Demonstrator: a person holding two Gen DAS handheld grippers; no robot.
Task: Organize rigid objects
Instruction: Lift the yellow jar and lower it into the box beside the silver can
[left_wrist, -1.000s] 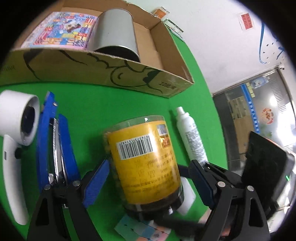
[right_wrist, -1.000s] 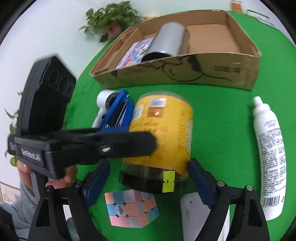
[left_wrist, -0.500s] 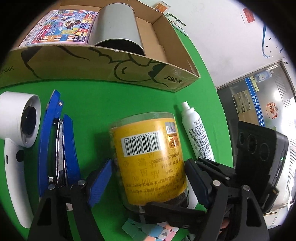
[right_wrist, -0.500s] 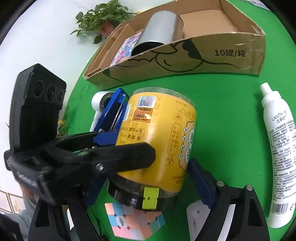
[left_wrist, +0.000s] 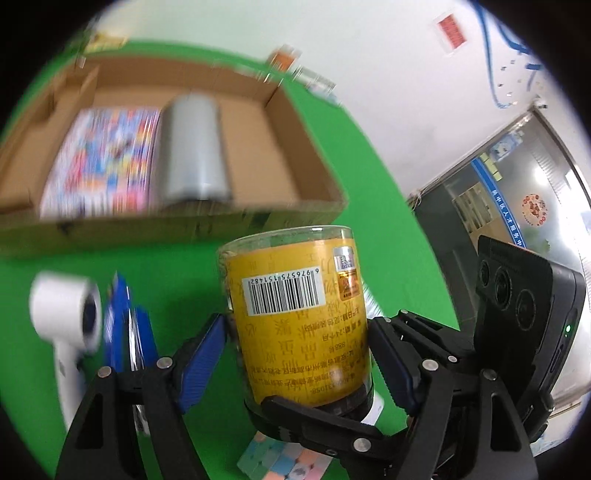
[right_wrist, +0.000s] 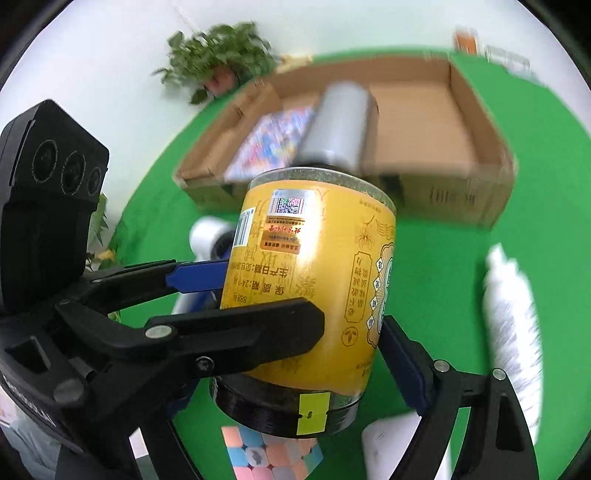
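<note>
In the left wrist view, the left gripper (left_wrist: 295, 354) has its jaws clenched on the yellow jar (left_wrist: 299, 325), blue pads pressed on both flanks just above the black lid, which faces the camera; the jar is lifted clear of the green bench (left_wrist: 369, 177) and sits short of the cardboard box (left_wrist: 288, 122) lying toward the far edge. The box holds 1 silver can (left_wrist: 195, 151) and 1 colourful booklet (left_wrist: 99, 162). On the bench lie 1 white handheld device (left_wrist: 62, 321), 1 blue stapler (left_wrist: 122, 332) and 1 pastel cube (left_wrist: 280, 461). In the right wrist view, the right gripper (right_wrist: 295, 332) grips the same jar from the other side, so 2 grippers carry 1 jar; its left finger is hidden behind the left tool, yet its right pad touches the label. 1 white spray bottle (right_wrist: 513, 317) lies toward the right edge. I judge the risks as these: the smooth, round wall could twist or slide between opposing grips if the 2 hands move unevenly, and the jar could knock the box's near wall or the silver can if carried in too low.
</note>
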